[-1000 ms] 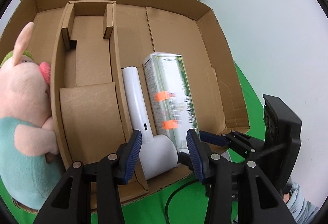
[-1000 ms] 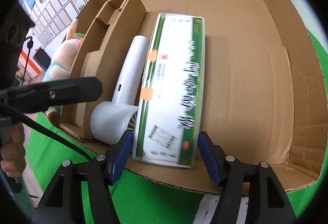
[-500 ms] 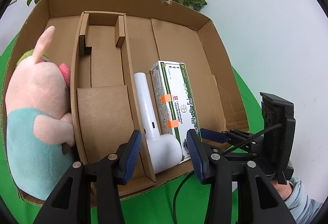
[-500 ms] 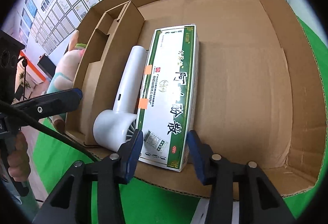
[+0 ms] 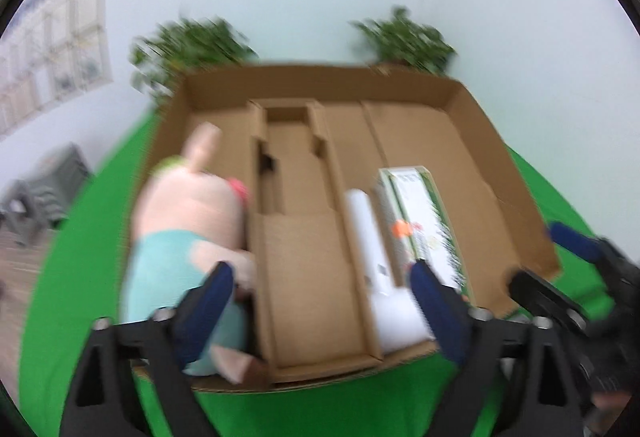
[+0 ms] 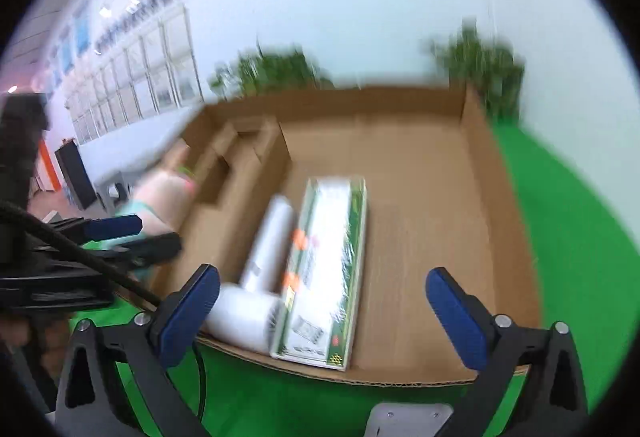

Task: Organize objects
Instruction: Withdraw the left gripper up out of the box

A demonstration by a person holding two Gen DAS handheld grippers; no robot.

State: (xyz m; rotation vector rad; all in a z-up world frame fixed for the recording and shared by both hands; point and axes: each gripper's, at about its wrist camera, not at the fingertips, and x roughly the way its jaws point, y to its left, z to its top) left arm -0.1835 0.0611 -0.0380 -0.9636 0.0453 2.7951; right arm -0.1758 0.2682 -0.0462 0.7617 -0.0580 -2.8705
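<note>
In the carton [image 6: 492, 197], a green-white box [image 6: 332, 261] lies beside a white dryer [image 6: 256, 285]; a pink plush [image 5: 188, 237] lies left. Left gripper [image 5: 320, 313] and right gripper [image 6: 324, 313] are spread wide, holding nothing.

Left gripper [image 5: 322, 295]: black triangular-cutout arms w/ silver screws, fingers [image 5: 208, 303] capped in dark blue pads. Right gripper [image 6: 322, 311]: same black frame, blue pads, silver screws, plus grey plate at base. Black cable [image 6: 80, 257] runs along left unit.

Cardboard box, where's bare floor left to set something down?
Bare floor lies between the green-and-white carton and the cardboard box's right wall, and behind the carton. Crowded: white hair dryer against carton and divider insert; plush pig far left.
</note>
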